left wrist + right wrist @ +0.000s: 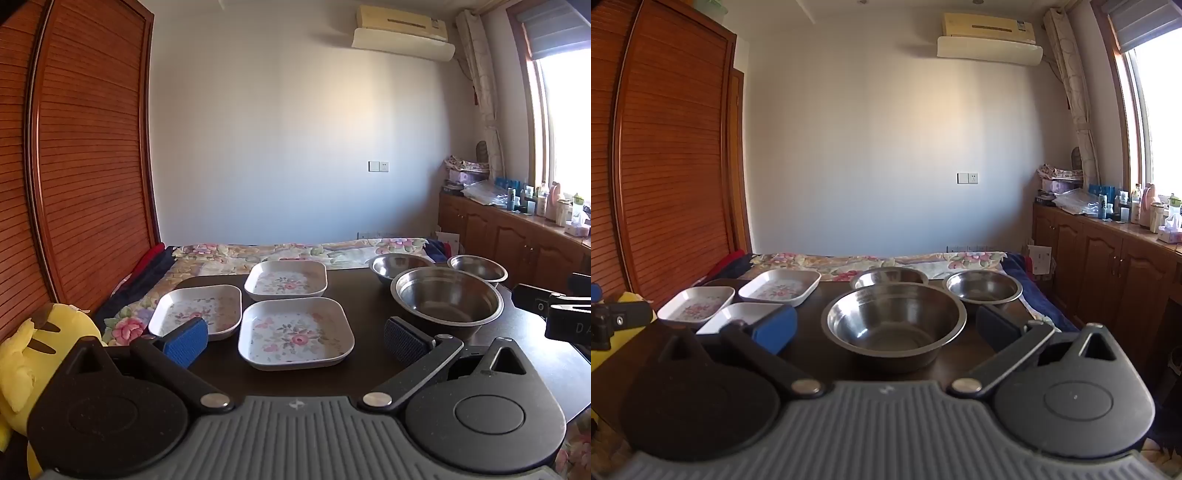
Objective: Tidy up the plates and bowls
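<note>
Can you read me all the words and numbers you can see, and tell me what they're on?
"DA": white letters on the right gripper body, cut off by the picture edge.
Air conditioner sticker: too small to read.
Bottles on the cabinet: labels too blurred.
Plates and bowls: no words, only flowers.

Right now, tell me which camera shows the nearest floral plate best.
The left wrist view: the nearest floral plate lies whole and centred between the open jaws, pattern clear. In the right wrist view, that plate shows only as a white sliver at the left, partly behind the blue pad.
</note>
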